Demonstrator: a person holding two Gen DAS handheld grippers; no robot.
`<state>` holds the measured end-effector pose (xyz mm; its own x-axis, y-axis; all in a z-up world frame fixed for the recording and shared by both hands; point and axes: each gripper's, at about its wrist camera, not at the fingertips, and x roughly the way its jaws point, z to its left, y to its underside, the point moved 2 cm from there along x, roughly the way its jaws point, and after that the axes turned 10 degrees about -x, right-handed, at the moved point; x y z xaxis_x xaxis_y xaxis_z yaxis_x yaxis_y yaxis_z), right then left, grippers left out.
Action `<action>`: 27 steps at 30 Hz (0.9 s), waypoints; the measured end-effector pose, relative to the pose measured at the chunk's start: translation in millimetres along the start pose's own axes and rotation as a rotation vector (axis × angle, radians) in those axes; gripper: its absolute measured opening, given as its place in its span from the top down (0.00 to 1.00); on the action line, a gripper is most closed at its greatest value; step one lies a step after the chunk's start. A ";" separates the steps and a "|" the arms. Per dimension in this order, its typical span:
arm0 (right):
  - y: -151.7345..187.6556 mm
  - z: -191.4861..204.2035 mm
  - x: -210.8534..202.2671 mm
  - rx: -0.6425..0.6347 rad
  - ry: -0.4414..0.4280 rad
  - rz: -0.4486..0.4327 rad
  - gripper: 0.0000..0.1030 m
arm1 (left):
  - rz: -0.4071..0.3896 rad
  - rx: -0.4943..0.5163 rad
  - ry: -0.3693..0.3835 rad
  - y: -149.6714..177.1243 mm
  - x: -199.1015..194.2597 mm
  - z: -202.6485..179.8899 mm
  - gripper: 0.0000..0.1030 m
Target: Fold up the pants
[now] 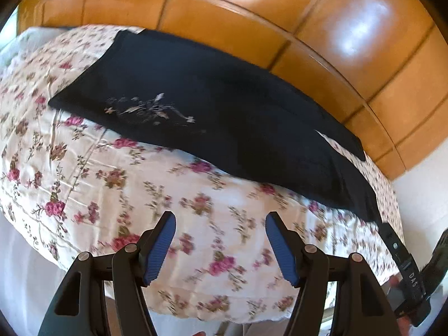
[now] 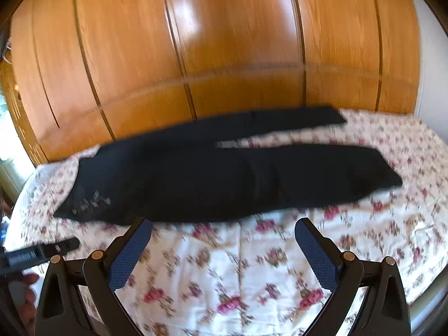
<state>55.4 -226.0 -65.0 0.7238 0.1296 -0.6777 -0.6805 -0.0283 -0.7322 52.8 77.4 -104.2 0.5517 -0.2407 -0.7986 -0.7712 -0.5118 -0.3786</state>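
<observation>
Black pants lie flat and lengthwise on a floral bedspread, waist at the left with pale embroidery, both legs stretching right. In the left wrist view the pants lie across the far side of the bed. My left gripper is open and empty above the bedspread, short of the pants. My right gripper is open and empty, its tips near the pants' near edge. The right gripper shows at the right edge of the left wrist view; the left gripper shows at the left of the right wrist view.
A glossy wooden wardrobe stands right behind the bed. The bedspread drops off at the near edge. A white wall is at the right. Window light comes from the far left.
</observation>
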 end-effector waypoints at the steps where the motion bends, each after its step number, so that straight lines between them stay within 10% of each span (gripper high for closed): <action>1: 2.7 -9.1 4.0 0.034 -0.013 0.005 0.00 | -0.005 -0.013 -0.004 -3.9 2.2 5.7 0.34; 14: 30.0 -128.4 49.8 0.517 -0.107 0.038 0.06 | -0.108 -0.218 0.026 -54.7 28.6 79.1 0.36; 27: 37.6 -197.7 88.0 0.841 -0.253 -0.113 0.42 | -0.211 -0.310 0.119 -90.9 48.4 112.4 0.36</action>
<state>116.1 -411.6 -165.6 0.8128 0.3060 -0.4958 -0.5372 0.7229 -0.4345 113.8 204.9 -161.0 0.7349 -0.1886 -0.6514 -0.5146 -0.7807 -0.3546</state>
